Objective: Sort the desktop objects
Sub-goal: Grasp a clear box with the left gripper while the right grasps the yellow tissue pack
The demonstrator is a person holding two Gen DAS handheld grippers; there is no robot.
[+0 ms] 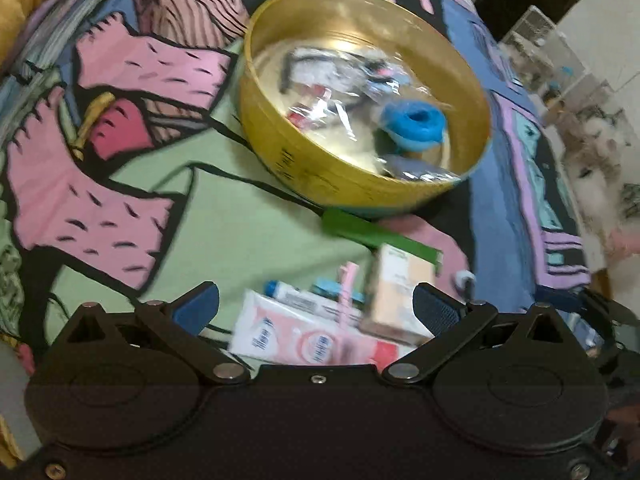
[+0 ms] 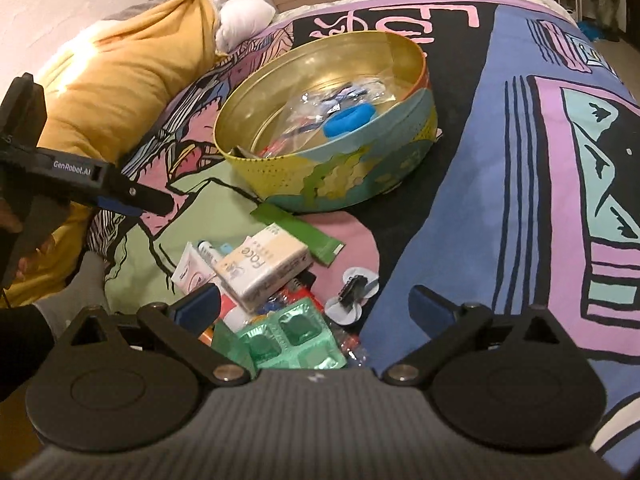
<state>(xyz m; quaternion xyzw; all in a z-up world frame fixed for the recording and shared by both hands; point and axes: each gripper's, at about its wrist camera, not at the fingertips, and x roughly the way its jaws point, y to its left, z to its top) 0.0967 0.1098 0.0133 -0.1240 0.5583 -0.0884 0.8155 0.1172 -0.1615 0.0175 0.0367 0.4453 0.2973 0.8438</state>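
In the left wrist view, our left tool (image 1: 316,300) hangs over the bed cover (image 1: 224,220) with its blue fingers spread wide and nothing between them. Directly ahead, at twelve o'clock and well apart, sits the round gold tin (image 1: 280,148), already holding a blue ring (image 1: 414,124) and some clear-wrapped bits. Between tin and tool, close under our fingers, lies the loose pile: a tissue pack (image 1: 400,292) toward one o'clock, a white-and-pink tube (image 1: 288,332) at twelve, a pink stick (image 1: 346,292) lying across it, and a green sachet (image 1: 380,236) just short of the tin. The picture is smeared, so finer contact we cannot judge.

In the right wrist view, our right tool (image 2: 316,304) is likewise released, fingers wide, gripping nothing. A green blister pack (image 2: 288,340) lies right between them at six o'clock, nearest of all. The tissue pack (image 2: 264,268) sits just beyond at eleven, its long axis running from seven toward one o'clock. The green sachet (image 2: 300,232) lies past it, pointing from ten to four. A small black clip on white pads (image 2: 352,292) rests at one o'clock. The tin (image 2: 332,184) stands at twelve, well beyond the pile. Our left tool (image 2: 132,196) shows at nine o'clock, raised above the cover near a yellow pillow (image 2: 120,80).

We judge the right tool nearer the pile; the blister pack already sits inside its spread, so a drop and a close should do before carrying it toward the tin.
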